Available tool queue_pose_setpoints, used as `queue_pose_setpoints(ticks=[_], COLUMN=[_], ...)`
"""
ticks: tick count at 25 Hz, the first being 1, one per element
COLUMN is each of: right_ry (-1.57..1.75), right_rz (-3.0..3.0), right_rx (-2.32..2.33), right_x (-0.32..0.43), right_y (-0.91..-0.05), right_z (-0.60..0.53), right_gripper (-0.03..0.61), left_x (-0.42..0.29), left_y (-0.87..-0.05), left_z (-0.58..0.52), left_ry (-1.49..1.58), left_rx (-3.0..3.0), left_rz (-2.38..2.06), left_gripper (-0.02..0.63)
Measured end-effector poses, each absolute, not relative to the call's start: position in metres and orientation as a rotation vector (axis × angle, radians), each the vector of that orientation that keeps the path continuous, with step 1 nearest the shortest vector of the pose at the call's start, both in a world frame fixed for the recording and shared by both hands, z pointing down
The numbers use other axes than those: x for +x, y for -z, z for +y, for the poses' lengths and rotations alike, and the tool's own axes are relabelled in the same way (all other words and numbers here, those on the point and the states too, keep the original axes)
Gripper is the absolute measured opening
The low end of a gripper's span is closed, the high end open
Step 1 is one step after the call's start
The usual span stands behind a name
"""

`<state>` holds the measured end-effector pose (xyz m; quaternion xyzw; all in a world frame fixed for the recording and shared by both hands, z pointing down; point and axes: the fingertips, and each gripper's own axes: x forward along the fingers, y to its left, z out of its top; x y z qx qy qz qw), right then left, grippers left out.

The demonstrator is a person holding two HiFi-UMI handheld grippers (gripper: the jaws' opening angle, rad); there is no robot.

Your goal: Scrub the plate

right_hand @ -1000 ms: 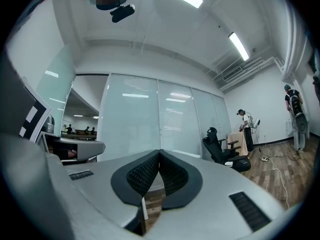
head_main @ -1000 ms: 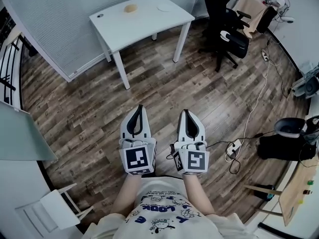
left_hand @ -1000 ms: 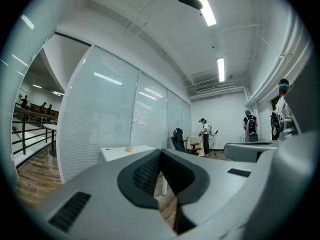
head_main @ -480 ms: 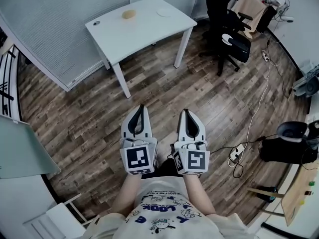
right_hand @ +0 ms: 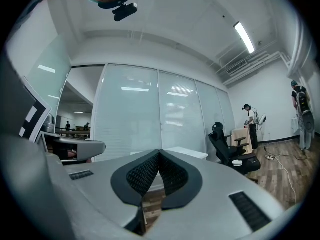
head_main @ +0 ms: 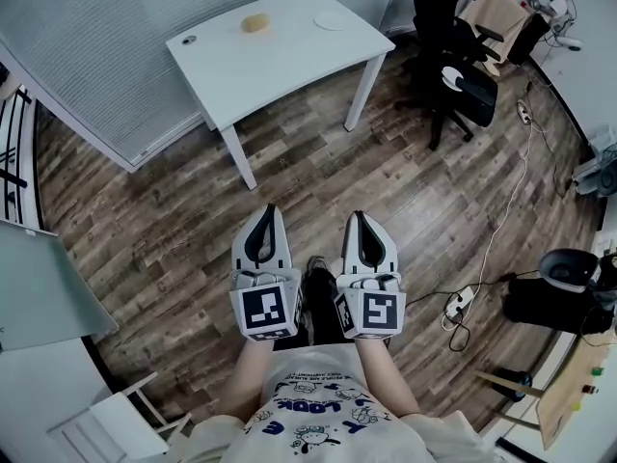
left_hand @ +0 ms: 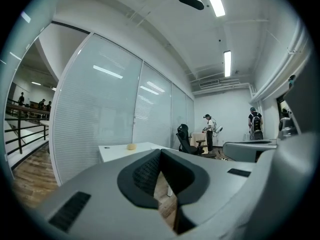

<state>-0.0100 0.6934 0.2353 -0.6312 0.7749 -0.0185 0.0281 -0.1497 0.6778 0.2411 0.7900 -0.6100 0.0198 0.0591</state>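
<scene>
1. One white table (head_main: 289,61), top centre, its edges free on the near and right sides. On it are one tan sponge (head_main: 254,23) and one white plate (head_main: 330,21), lying apart.
2. Two grippers over open wood floor (head_main: 174,220), well short of the table: left gripper (head_main: 270,208) and right gripper (head_main: 361,216). Both have jaws pressed together and hold nothing.
3. One black office chair (head_main: 455,51), upper right.
4. The shirt (head_main: 313,418) is printed "LOOK".

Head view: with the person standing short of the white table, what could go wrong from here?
1. The plate is white on the white table, near its far edge; a push could slide it off.
2. The left gripper and right gripper are both shut and empty; they must open before taking the sponge.
</scene>
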Motion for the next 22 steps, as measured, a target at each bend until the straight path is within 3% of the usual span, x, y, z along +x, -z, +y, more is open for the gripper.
queue_pose_setpoints(ticks=[22], right_ry=[0.041], right_rz=[2.433], right_rx=[-1.867], right_x=[0.060], right_y=[-0.224], right_z=[0.497], right_gripper=[0.011], left_x=[-0.077], left_y=[-0.227], left_z=[0.492], left_ry=[-0.030], left_rx=[2.369], left_rz=[-1.923], left_gripper=[0.028])
